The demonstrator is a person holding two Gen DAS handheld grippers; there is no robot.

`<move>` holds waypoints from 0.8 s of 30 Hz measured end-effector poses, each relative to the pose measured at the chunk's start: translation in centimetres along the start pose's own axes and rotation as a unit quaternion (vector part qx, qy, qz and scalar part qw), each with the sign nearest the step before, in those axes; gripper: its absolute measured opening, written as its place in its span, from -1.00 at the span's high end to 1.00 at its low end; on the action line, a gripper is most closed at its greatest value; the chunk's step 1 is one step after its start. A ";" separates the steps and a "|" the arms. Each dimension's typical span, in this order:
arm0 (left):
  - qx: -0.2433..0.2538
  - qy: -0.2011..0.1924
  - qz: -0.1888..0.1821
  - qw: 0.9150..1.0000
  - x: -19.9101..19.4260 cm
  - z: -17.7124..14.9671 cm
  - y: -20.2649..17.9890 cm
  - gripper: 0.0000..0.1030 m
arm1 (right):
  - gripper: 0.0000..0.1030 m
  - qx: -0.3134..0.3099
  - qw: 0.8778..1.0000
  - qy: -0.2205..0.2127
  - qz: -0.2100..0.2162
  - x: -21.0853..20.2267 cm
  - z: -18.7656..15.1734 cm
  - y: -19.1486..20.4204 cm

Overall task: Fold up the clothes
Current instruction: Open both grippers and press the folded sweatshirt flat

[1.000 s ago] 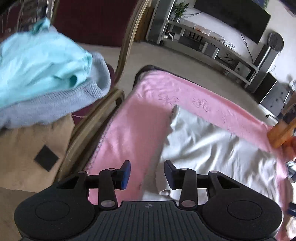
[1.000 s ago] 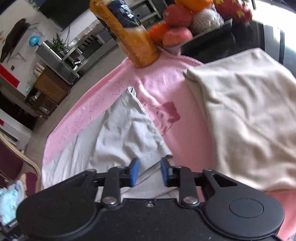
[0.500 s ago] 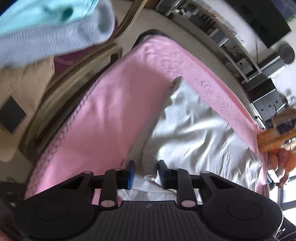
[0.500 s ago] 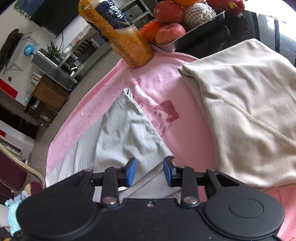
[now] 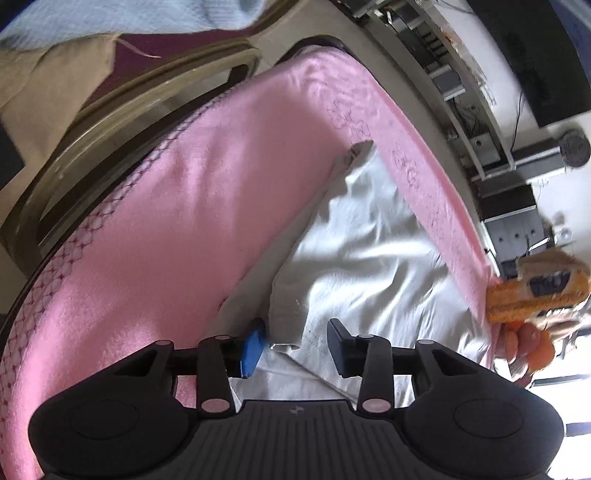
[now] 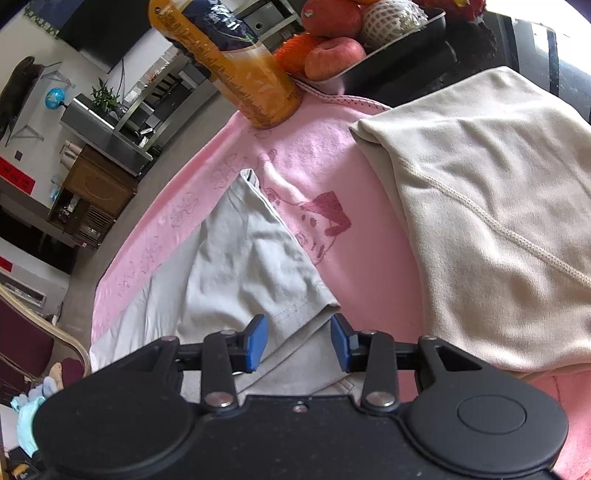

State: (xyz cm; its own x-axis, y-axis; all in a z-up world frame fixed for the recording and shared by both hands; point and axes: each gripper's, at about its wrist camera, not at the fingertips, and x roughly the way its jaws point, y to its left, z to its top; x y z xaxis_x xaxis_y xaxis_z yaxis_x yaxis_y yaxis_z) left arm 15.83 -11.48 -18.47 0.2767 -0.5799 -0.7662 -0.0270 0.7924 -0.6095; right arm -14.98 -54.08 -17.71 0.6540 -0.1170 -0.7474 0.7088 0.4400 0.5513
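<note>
A light grey garment (image 5: pixel 369 258) lies spread on a pink blanket (image 5: pixel 177 221) that covers the table. My left gripper (image 5: pixel 295 347) is open, low over the garment's near left corner, with the folded hem between its blue pads. In the right wrist view the same garment (image 6: pixel 251 258) shows a sleeve end. My right gripper (image 6: pixel 299 343) is open, with the sleeve hem between its fingers. A folded beige garment (image 6: pixel 480 221) lies on the blanket to the right.
An orange juice bottle (image 6: pixel 236 66) and a dark tray of fruit (image 6: pixel 369 37) stand at the table's far end. A chair with a gilt frame (image 5: pixel 110 122) holds a heap of blue and tan clothes (image 5: pixel 74 33) on the left.
My left gripper dropped from above the table down to the garment's corner; its jaws narrowed, then widened. My right gripper's jaws opened wider around the sleeve hem.
</note>
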 end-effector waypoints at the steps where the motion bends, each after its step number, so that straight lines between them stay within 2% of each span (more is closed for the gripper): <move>1: -0.005 -0.001 -0.003 1.000 -0.1 0.0 0.2 0.25 | 0.26 0.006 1.000 -0.001 0.000 0.0 0.1 -0.2; 5: -0.010 -0.003 -0.003 1.000 -0.5 -0.1 0.4 0.25 | 0.28 0.028 0.999 -0.014 -0.020 0.1 0.6 -1.2; 7: -0.005 -0.004 -0.001 1.000 -0.6 -0.2 0.3 0.25 | 0.38 0.031 0.999 -0.015 -0.025 0.5 1.1 -1.5; 15: 0.013 -0.014 0.006 1.000 -1.3 -0.3 0.5 0.25 | 0.38 0.057 0.998 0.020 -0.024 3.5 2.2 -1.8; 18: -0.001 -0.014 -0.010 1.000 -1.5 -0.1 0.9 0.25 | 0.38 0.065 0.998 0.020 -0.018 3.8 2.3 -1.9; 20: -0.011 -0.013 -0.025 1.000 -1.4 0.1 1.1 0.29 | 0.38 0.073 0.997 0.021 -0.011 3.8 2.2 -2.0; 24: -0.021 -0.008 -0.025 0.999 -1.1 0.1 1.2 0.44 | 0.38 0.077 0.997 0.022 -0.006 3.7 2.0 -2.1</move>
State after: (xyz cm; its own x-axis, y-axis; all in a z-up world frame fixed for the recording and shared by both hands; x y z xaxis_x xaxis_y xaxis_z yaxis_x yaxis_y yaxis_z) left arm 15.61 -9.92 -18.34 0.2936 -0.6160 -0.7310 -0.0519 0.7533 -0.6556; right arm -13.47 -57.25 -20.88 0.6351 -0.0813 -0.7681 0.7513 0.2958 0.5899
